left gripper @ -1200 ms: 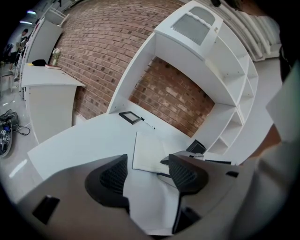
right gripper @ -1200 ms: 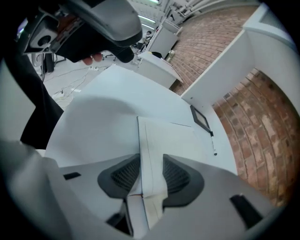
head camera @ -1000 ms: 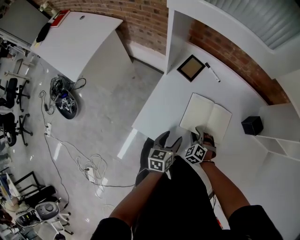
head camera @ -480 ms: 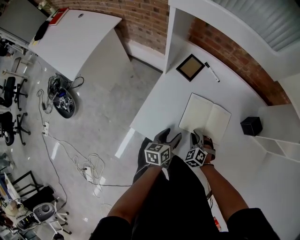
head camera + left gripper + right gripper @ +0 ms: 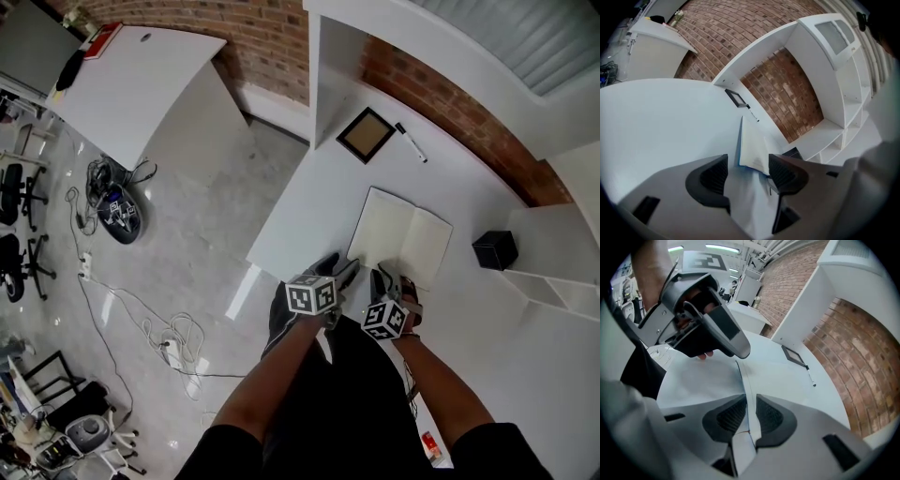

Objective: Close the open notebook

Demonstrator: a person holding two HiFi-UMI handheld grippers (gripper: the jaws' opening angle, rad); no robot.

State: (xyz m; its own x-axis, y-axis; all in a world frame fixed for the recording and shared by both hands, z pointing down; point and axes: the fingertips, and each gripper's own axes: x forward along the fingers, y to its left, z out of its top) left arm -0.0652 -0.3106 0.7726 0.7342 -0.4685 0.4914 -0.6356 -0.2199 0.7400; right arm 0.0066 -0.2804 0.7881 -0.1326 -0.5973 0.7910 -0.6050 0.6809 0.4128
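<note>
we stand at a white desk set into a corner of red brick wall and white shelving. the open notebook lies near the desk's front edge with blank pages showing, its spine running away from us. toward the back edge, by the brick, sit a small dark picture frame and a marker. a black box stands near the right edge, just beside the shelving.

our right gripper has just been closing its jaws. they are now narrow and pinched on the notebook's near edge, about its middle. our left gripper hangs over the front edge with its jaws wide and only bare desk between them. the notebook's near left corner is just ahead of it.

left of the desk, the pale grey floor carries loose cables. a second white table stands by the brick wall.
</note>
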